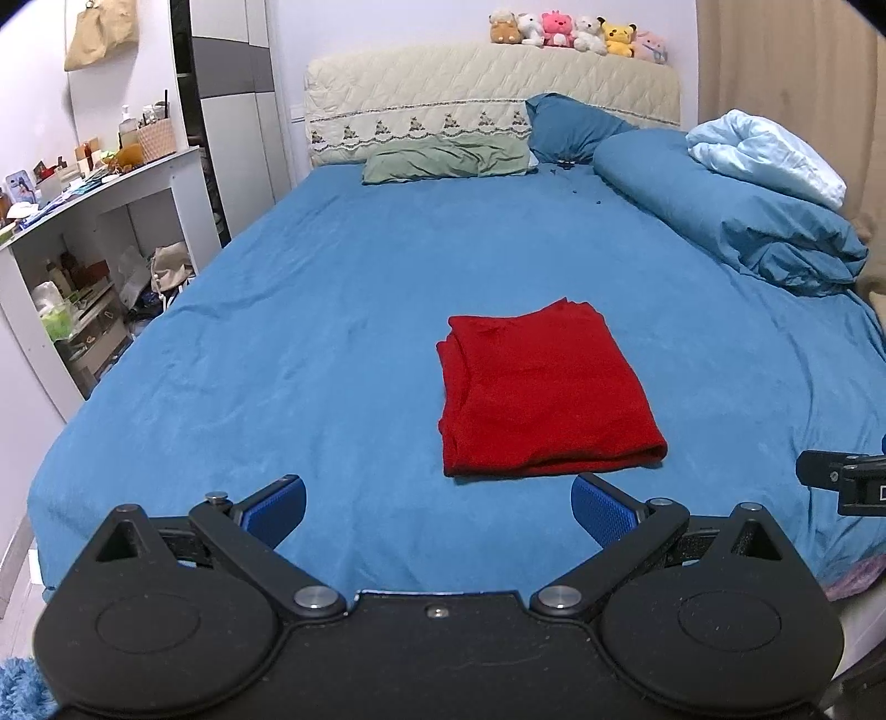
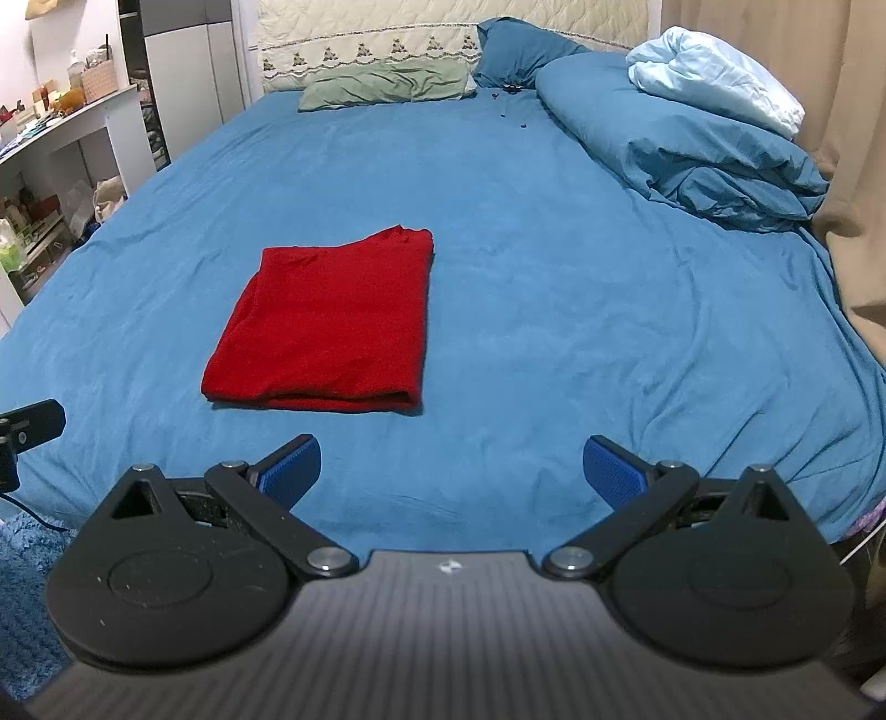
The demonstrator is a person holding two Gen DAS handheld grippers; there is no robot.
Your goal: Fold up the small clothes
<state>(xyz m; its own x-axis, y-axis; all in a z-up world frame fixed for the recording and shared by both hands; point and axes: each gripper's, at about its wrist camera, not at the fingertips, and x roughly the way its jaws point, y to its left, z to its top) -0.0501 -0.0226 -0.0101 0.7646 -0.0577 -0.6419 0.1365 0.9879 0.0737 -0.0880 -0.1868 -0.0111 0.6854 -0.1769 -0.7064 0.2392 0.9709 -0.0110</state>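
1. A bedroom, seen from the foot of a wide bed [image 1: 332, 310] spread with a blue sheet: a quilted cream headboard [image 1: 487, 88] carries a row of plush toys [image 1: 576, 30], a beige curtain [image 2: 775, 55] hangs along the right side, and a cluttered white shelf unit [image 1: 99, 221] stands along the left wall.

2. A rolled blue duvet [image 1: 731, 221] with a pale blue blanket [image 1: 769, 158] on top lies along the right edge, well apart from the work; a green pillow [image 1: 443, 158] and a blue pillow [image 1: 570, 130] sit by the headboard.

3. The red garment [image 1: 542, 387] lies flat on the sheet near the foot of the bed, already folded into a rough rectangle, its thick doubled edge nearest the cameras.

4. Neither tool touches it: the left gripper [image 1: 437, 509] hovers just short of that near edge with fingers spread wide and empty; the right gripper [image 2: 451, 471], equally wide and empty, hangs off to the garment's right over bare sheet.

5. Risk, if another fold is intended: the soft sheet could be pinched along with the cloth, dragging the whole stack.

6. Risk: gripping only the top layer would likely peel the fold open. The uneven far corner [image 2: 404, 235], where layers already sit slightly askew, looks likeliest to slip.
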